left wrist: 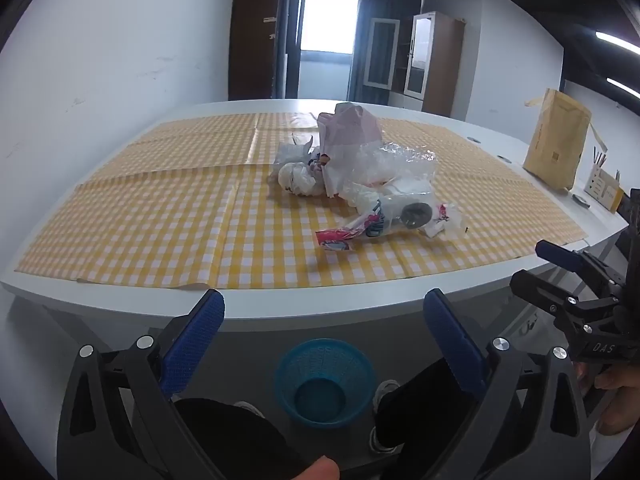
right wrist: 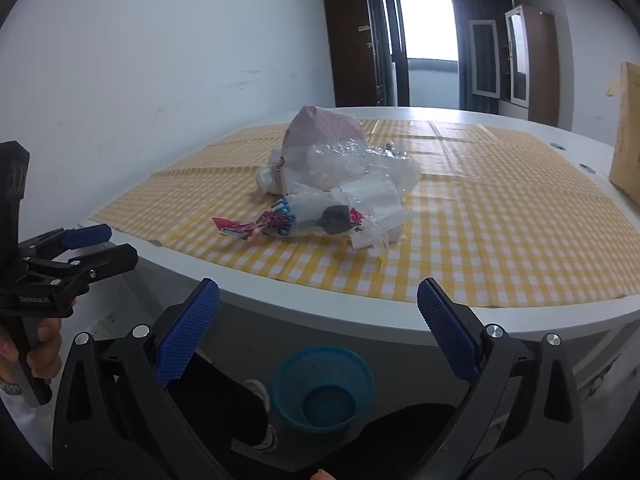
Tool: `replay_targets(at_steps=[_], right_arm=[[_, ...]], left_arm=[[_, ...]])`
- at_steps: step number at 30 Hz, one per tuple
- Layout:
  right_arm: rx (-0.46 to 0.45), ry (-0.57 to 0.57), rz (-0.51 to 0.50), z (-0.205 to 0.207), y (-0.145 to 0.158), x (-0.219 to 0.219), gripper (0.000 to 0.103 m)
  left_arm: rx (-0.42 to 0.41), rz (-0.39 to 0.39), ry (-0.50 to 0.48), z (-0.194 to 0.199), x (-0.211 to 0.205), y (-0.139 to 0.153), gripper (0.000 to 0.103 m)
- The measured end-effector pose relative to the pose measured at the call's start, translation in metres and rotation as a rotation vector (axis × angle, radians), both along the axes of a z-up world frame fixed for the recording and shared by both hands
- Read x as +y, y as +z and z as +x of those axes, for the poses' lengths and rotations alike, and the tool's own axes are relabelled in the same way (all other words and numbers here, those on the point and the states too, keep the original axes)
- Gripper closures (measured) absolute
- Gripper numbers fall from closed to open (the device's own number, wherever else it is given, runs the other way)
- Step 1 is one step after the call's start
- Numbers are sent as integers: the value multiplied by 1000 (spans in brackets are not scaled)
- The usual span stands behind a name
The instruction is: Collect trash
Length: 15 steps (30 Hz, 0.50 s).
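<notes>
- Your left gripper [left wrist: 324,312] and right gripper [right wrist: 318,300] hold their jaws wide apart, empty.
- The crumpled plastic-wrapper trash pile [left wrist: 360,176] sits on the yellow-checked bench [left wrist: 160,216].
- The blue mesh plastic basket [right wrist: 322,388] stands on the floor below.

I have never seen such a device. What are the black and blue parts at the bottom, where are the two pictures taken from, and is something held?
A person holds two hand tools, each a two-finger gripper with a camera behind its fingers. One picture looks along the left gripper, the other along the right gripper. Both are open and hold nothing. On the yellow checked tablecloth lies a pile of trash: plastic bags, wrappers, crumpled paper. A blue basket stands on the floor below the table edge.
</notes>
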State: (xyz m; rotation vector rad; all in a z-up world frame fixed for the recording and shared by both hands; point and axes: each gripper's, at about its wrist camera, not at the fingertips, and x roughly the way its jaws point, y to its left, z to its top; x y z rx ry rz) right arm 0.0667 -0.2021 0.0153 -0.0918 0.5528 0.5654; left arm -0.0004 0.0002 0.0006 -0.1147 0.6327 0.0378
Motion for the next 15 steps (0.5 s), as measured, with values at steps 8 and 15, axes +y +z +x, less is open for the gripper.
replay_targets(at_steps=[8, 15], right_arm=[[23, -1, 35, -1, -1, -7, 9], [45, 16, 45, 2, -2, -6, 9]], left_arm=[[-30, -46, -4, 4, 8, -4, 6], [-53, -40, -54, 0, 4, -2, 6]])
